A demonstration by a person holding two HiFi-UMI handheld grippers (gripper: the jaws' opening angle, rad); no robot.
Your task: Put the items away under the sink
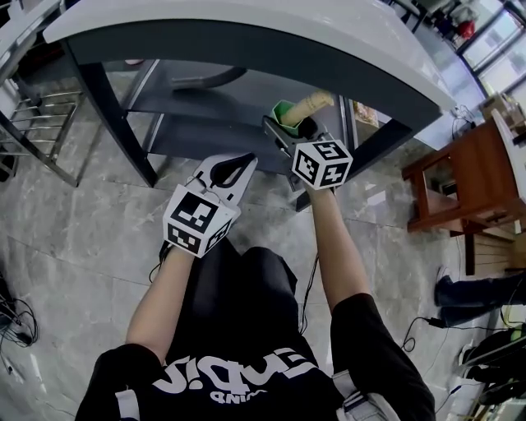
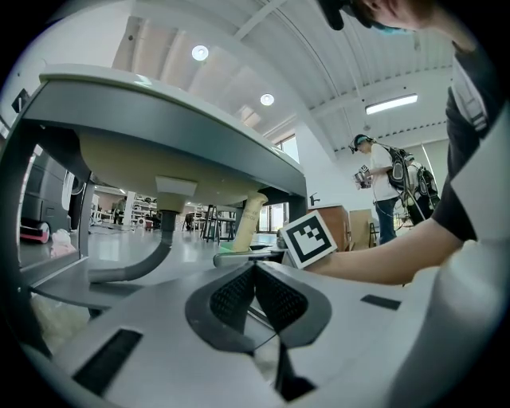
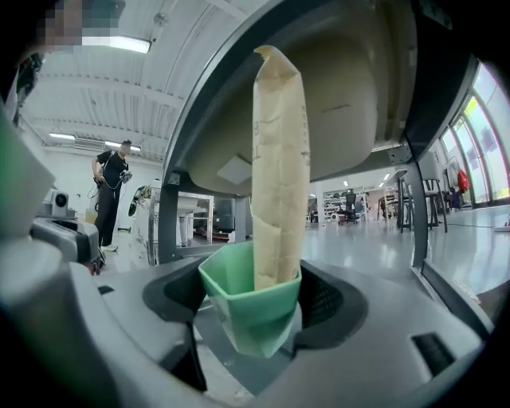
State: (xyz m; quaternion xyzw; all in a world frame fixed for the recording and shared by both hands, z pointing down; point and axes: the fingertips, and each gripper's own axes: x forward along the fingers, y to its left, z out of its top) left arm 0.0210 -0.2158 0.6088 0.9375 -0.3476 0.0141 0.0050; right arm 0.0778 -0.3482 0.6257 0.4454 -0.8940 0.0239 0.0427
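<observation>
Holding anything, the right gripper [image 3: 251,307]?

Yes. Its jaws stand partly apart and press on either side of a green cup [image 3: 249,312]. The cup sits right between the pads, rim up, and a beige roll [image 3: 279,159] stands in it, well taller than the cup.

Where is that in the head view?

The green cup [image 1: 288,113] is at the very tip of the right gripper [image 1: 297,128], just beyond its marker cube [image 1: 322,163]. The beige roll [image 1: 314,102] leans away to the right, toward the underside of the sink counter [image 1: 246,25]. The cup is at the front edge of the grey shelf [image 1: 214,92] below the counter. Whether it touches the shelf, I cannot tell.

And the left gripper [image 1: 230,169]?

Lower and to the left of the right one, in front of the shelf, apart from the cup. In its own view the left gripper [image 2: 255,291] has its jaws brought together with nothing between them. Beyond them I see the grey drain pipe [image 2: 135,267] curving down from the basin, and the right gripper's marker cube [image 2: 307,237] off to the right.
</observation>
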